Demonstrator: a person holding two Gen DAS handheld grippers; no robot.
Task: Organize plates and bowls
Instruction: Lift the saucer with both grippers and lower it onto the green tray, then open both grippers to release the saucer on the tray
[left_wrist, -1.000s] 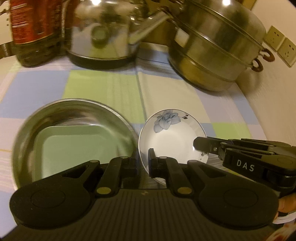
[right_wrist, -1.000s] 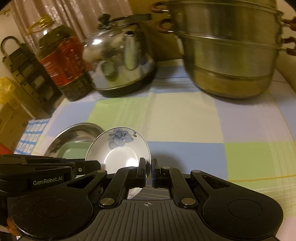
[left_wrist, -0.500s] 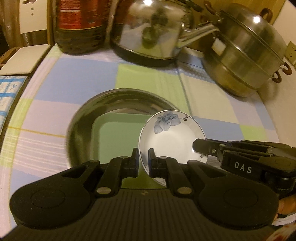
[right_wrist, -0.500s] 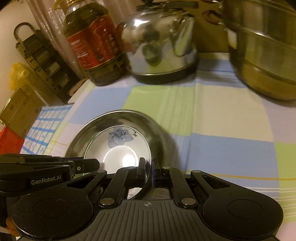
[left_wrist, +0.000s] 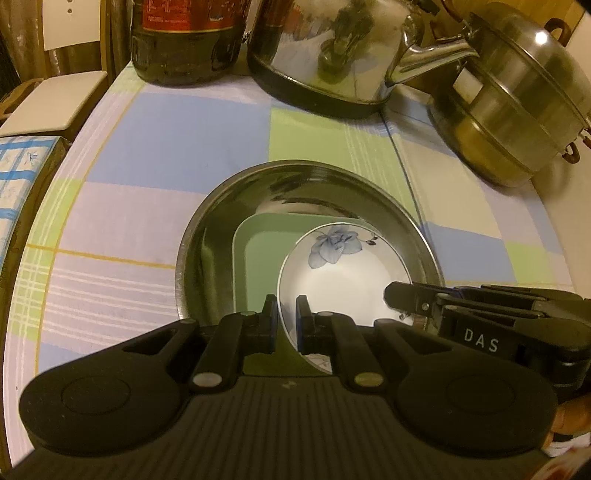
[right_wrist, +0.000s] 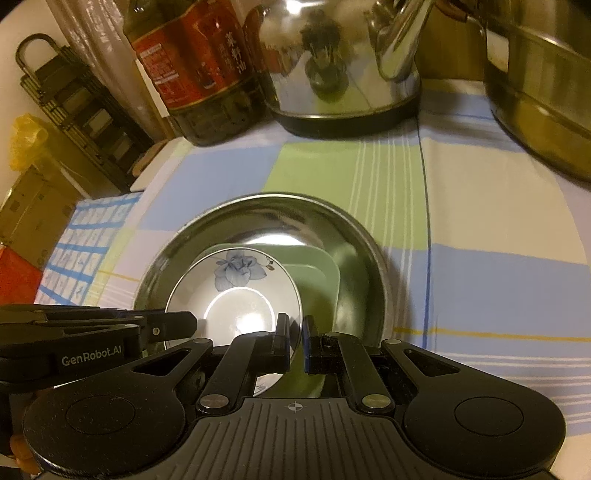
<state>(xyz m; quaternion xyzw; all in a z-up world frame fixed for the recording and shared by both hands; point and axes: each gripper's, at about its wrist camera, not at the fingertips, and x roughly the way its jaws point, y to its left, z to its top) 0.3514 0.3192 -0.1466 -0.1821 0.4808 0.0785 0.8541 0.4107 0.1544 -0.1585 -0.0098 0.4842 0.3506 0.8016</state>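
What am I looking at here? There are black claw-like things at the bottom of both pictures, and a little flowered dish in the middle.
There is no robot: a person holds a two-finger gripper in each hand, and a wide-angle camera on each looks along its fingers. One picture comes from the left gripper, the other from the right gripper; each also shows the other one coming in from the side. Both are shut on the rim of the white flowered dish, from opposite sides, holding it over a steel basin with a green tray inside. All this is on a checked tablecloth. Behind stand a kettle, an oil bottle and a steel steamer pot.
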